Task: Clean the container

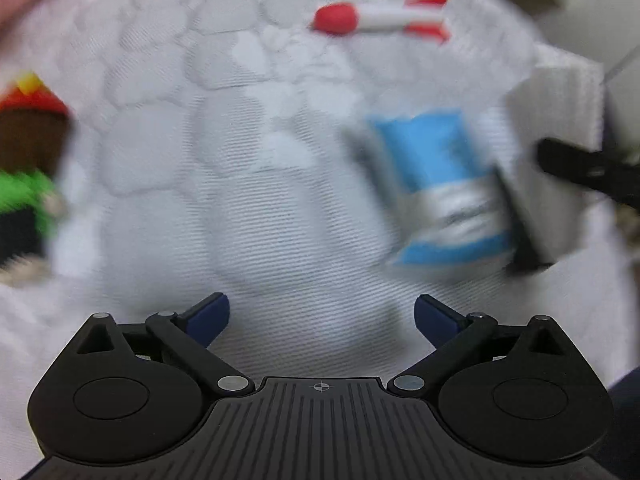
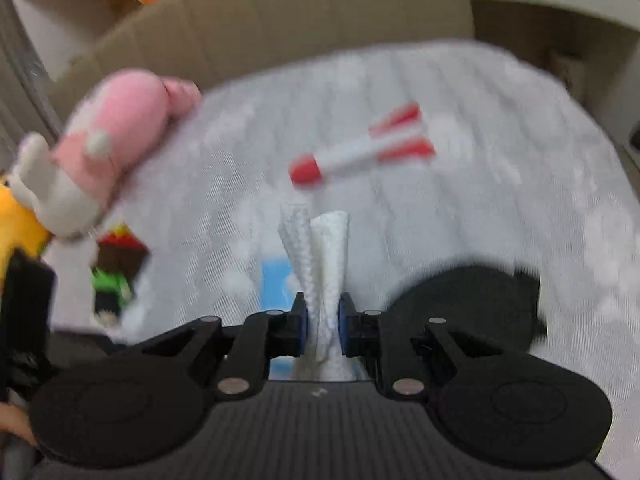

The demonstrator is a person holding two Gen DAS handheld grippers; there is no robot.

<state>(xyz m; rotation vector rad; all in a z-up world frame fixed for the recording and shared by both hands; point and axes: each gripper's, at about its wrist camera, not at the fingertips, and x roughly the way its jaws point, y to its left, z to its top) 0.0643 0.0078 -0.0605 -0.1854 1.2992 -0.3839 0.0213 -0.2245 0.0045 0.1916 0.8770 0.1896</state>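
Wipe [image 2: 326, 280], a folded white textured cloth, stands pinched upright in the right gripper [image 2: 322, 320]; its jaws are clenched on the fold with the free end fanning out ahead of them, a hold that looks suited to presenting an edge for rubbing. Left gripper [image 1: 322, 316] is released, jaws spread wide with nothing between them, above bare white quilted cover [image 1: 280, 220].

Ahead and to the right of the left jaws lies the blue-and-silver container [image 1: 436, 192], blurred, apparently tilted on its side, with the wipe and the other tool's dark finger just beyond it. From the right wrist view only a blue patch of it shows, directly behind the clamped cloth. My reading: the open left tool is placed to steady the container while the right one wipes.

Off to the left of the jaws sits a blocky toy figure [image 1: 28, 168]. Further out, well apart, a red-and-white toy rocket [image 1: 380, 18]. Farthest left, a pink plush [image 2: 108, 140] against a cardboard box [image 2: 280, 20].
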